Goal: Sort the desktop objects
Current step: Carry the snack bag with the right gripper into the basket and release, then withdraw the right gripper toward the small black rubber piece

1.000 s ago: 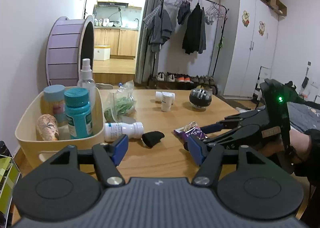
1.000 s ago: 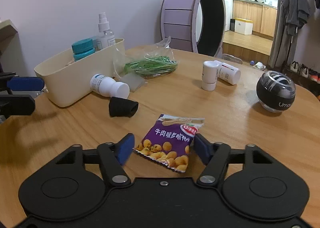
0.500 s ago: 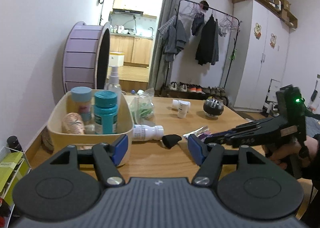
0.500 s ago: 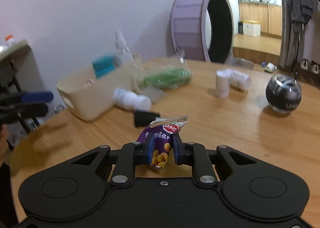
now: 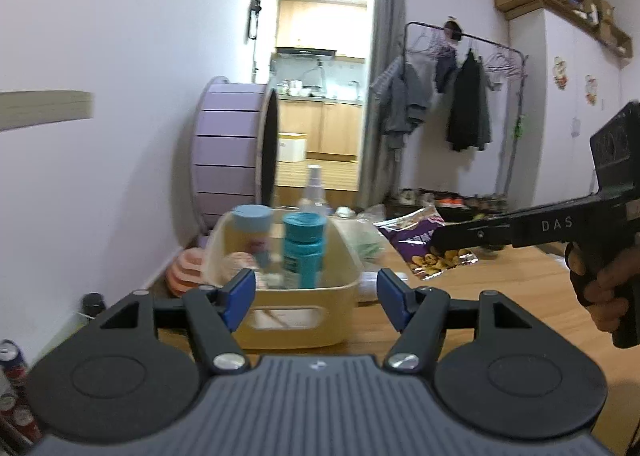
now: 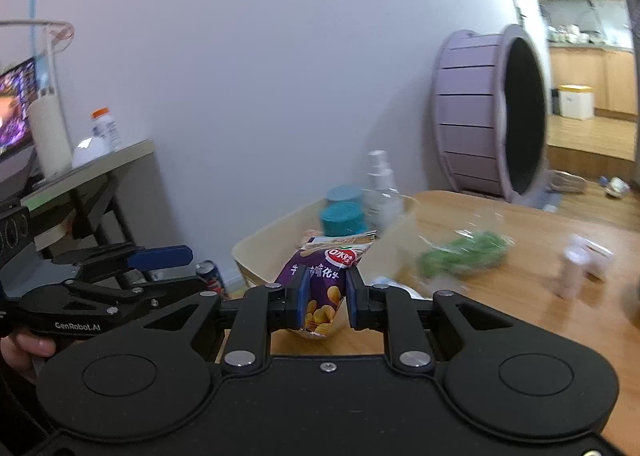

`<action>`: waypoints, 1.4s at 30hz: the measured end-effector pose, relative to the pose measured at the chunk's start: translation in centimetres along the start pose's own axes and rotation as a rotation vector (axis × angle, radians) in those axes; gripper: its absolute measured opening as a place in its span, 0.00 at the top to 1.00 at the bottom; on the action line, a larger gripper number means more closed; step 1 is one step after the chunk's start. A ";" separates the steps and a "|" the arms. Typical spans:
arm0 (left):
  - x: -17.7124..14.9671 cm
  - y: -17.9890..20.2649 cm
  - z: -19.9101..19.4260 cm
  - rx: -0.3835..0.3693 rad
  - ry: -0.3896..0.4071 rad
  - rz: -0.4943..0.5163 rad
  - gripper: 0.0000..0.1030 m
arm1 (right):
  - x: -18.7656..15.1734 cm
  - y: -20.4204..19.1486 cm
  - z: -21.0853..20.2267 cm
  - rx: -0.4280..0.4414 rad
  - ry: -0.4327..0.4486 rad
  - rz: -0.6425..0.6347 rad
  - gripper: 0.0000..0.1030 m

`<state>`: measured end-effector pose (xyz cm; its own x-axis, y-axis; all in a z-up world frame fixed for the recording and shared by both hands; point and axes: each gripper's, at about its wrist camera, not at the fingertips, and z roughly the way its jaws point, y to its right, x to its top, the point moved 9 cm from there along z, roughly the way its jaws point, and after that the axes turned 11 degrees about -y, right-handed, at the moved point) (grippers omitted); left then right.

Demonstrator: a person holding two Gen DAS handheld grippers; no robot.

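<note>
My right gripper (image 6: 325, 298) is shut on a purple snack packet (image 6: 325, 276) and holds it in the air just short of the cream storage bin (image 6: 264, 248). The left wrist view shows the same packet (image 5: 416, 240) hanging to the right of the bin (image 5: 288, 320), pinched by the right gripper (image 5: 434, 246). Teal-capped bottles (image 5: 303, 248) and a spray bottle (image 5: 314, 191) stand inside the bin. My left gripper (image 5: 316, 296) is open in front of the bin's near wall, holding nothing. It also appears at the left of the right wrist view (image 6: 168, 268).
On the wooden table (image 6: 520, 296) lie a clear bag of green things (image 6: 464, 252) and white pill bottles (image 6: 580, 260), blurred. A purple wheel (image 6: 492, 115) stands behind the table. A side desk (image 6: 80, 167) with bottles is at the left, cans on the floor (image 5: 12, 368).
The right gripper shut on the snack packet, lifted it off the table and swung it left toward the bin. The left gripper drew back and stayed open.
</note>
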<state>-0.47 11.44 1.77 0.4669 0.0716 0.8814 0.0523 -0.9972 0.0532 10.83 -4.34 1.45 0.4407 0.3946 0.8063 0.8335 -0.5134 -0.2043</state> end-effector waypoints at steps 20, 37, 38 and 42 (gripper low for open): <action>-0.1 -1.8 0.1 0.032 -0.027 -0.048 0.32 | 1.6 -1.0 2.0 -0.020 -0.003 -0.075 0.54; 0.2 5.7 2.3 -0.176 -0.049 0.017 0.31 | -2.2 7.1 -7.6 -0.266 0.021 -0.003 0.40; 0.1 6.1 2.4 -0.176 -0.050 0.023 0.31 | -2.4 7.7 -7.9 -0.274 0.024 0.006 0.40; 0.0 6.6 3.0 -0.176 -0.058 0.031 0.31 | -3.0 7.4 -6.7 -0.223 -0.007 -0.036 0.40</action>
<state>2.56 4.95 0.74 0.5164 0.0369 0.8555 -0.1156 -0.9869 0.1123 13.43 -14.42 1.20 0.4153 0.4205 0.8067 0.7544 -0.6547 -0.0471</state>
